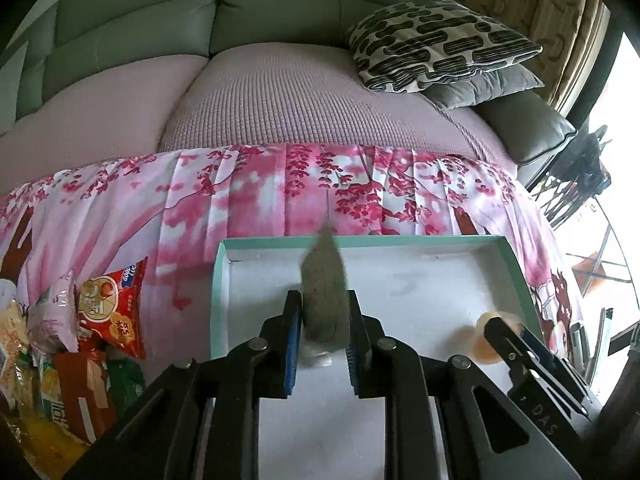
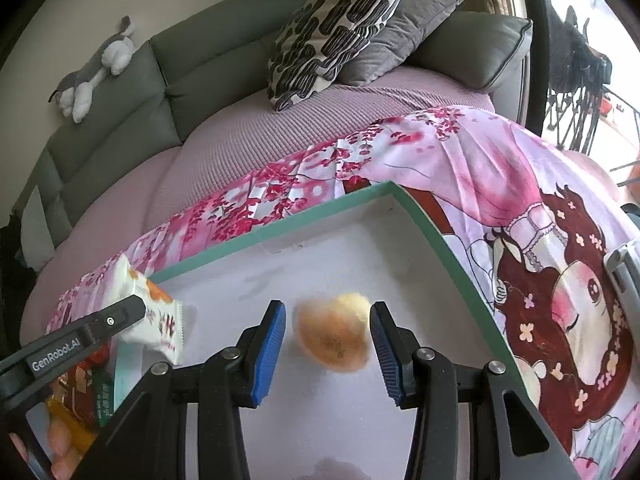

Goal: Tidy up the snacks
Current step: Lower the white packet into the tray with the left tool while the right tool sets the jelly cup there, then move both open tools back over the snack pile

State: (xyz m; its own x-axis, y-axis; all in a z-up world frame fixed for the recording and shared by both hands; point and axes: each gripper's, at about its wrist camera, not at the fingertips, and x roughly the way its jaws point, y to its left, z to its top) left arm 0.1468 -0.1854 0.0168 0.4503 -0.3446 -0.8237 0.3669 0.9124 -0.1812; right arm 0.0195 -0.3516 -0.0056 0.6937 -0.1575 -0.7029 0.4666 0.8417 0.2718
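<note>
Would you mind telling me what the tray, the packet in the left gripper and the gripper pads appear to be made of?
Tray: looks like cardboard, with a matte white inside, teal rim and folded corners.
Snack packet: glossy printed plastic film, judging by its crimped, serrated end; the left gripper is shut on it.
Pads: blue, ribbed, probably rubber or soft plastic.

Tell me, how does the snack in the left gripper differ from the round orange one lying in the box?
The white packet is flat and rectangular with printed orange pictures; the orange snack is round and looks clear-wrapped. The packet is clamped in the left gripper above the box's left side; the orange snack lies on the box floor between the right gripper's open fingers, untouched. Both are over the same teal-rimmed box.
</note>
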